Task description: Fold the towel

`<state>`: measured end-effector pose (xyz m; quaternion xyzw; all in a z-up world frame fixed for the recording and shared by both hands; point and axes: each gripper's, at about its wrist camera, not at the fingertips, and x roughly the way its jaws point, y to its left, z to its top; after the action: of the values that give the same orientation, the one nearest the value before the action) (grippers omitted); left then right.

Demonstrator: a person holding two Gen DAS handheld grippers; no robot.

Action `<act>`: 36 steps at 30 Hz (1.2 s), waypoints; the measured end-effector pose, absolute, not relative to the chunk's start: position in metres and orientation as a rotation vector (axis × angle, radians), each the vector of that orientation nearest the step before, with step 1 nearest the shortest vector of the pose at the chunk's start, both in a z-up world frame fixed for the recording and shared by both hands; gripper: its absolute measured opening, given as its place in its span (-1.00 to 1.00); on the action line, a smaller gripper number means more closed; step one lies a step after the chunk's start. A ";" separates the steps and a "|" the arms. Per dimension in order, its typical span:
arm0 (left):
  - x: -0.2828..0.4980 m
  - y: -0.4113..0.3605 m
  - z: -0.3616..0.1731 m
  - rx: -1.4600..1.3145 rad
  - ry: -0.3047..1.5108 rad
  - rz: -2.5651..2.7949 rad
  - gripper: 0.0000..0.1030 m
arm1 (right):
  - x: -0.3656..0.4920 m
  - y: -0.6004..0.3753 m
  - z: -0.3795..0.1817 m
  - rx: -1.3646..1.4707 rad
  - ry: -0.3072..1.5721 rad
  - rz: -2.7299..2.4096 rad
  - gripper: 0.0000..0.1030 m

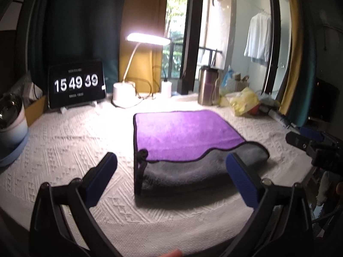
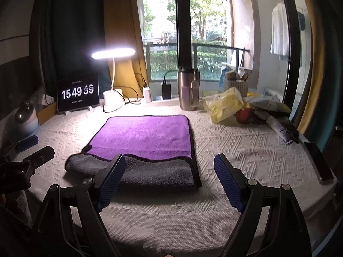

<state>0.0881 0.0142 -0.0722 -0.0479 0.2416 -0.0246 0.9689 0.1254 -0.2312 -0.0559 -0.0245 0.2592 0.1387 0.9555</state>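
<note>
A towel point(image 1: 184, 132), purple on one side and grey on the other with a black hem, lies folded on the white textured tablecloth point(image 1: 75, 141). The grey layer sticks out at its near edge. It also shows in the right wrist view point(image 2: 145, 137). My left gripper point(image 1: 171, 167) is open and empty, its blue pads either side of the towel's near edge, just above it. My right gripper point(image 2: 169, 169) is open and empty, over the towel's near right corner. The right gripper's body shows at the right edge of the left wrist view point(image 1: 317, 147).
At the back stand a clock tablet point(image 1: 77, 84), a lit desk lamp point(image 1: 148, 38), a steel tumbler point(image 2: 188, 90), yellow bags point(image 2: 225, 105) and clutter. A bowl point(image 1: 10, 117) sits far left. A dark phone point(image 2: 321, 165) lies at the right table edge.
</note>
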 end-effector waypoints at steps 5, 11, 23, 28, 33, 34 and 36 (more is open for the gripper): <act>0.110 0.019 -0.090 -0.112 0.567 -0.055 0.97 | 0.145 -0.235 -0.069 -0.049 0.577 0.291 0.68; 0.134 0.023 -0.104 -0.114 0.634 -0.052 0.97 | 0.168 -0.240 -0.084 -0.048 0.625 0.306 0.67; 0.172 0.024 -0.129 -0.146 0.765 -0.072 0.73 | 0.211 -0.244 -0.109 -0.013 0.728 0.359 0.40; 0.177 0.026 -0.134 -0.160 0.802 -0.083 0.33 | 0.224 -0.245 -0.115 -0.003 0.767 0.368 0.21; 0.180 0.028 -0.139 -0.161 0.828 -0.064 0.00 | 0.230 -0.244 -0.122 -0.010 0.798 0.374 0.00; 0.179 0.029 -0.139 -0.163 0.828 -0.059 -0.05 | 0.231 -0.243 -0.123 -0.015 0.804 0.378 -0.01; 0.179 0.029 -0.140 -0.166 0.833 -0.050 -0.12 | 0.232 -0.241 -0.125 -0.026 0.822 0.390 -0.01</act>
<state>0.1791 0.0294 -0.1404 -0.0805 0.4042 -0.0240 0.9108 0.2322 -0.2408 -0.1252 -0.0125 0.3969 0.1883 0.8982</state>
